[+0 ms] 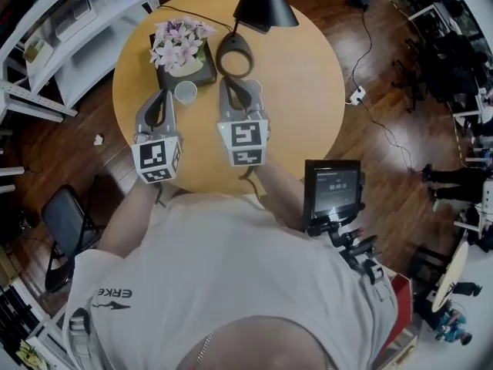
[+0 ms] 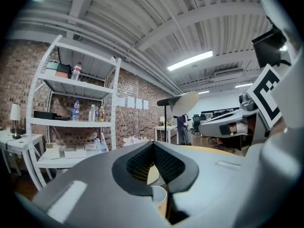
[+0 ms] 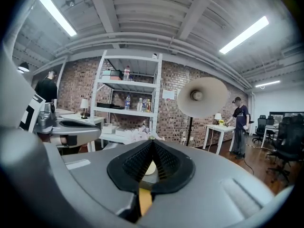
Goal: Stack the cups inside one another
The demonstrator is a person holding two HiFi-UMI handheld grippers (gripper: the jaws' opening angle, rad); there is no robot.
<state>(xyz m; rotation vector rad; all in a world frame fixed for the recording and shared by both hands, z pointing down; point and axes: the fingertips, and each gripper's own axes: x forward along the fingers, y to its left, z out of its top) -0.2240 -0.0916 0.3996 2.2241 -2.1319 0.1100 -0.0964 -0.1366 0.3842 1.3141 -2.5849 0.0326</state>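
A white paper cup (image 1: 185, 92) stands upright on the round wooden table (image 1: 308, 91), just in front of the flower box. My left gripper (image 1: 163, 94) sits beside it on its left, jaws shut and empty. In the left gripper view the cup's (image 2: 159, 198) rim shows low under the shut left gripper (image 2: 153, 144). My right gripper (image 1: 233, 82) lies to the cup's right, near the lamp base, shut with nothing held. Only bare tabletop and a pale shape show behind the shut right gripper (image 3: 152, 144) in its own view. I see no second cup for certain.
A dark box of pink flowers (image 1: 182, 48) and a black lamp (image 1: 263, 5) with a ring base (image 1: 235, 56) stand at the table's far side. A small screen (image 1: 333, 188) sits at the near right edge. White shelves (image 1: 77, 21) stand left, a folding chair (image 1: 65, 226) below.
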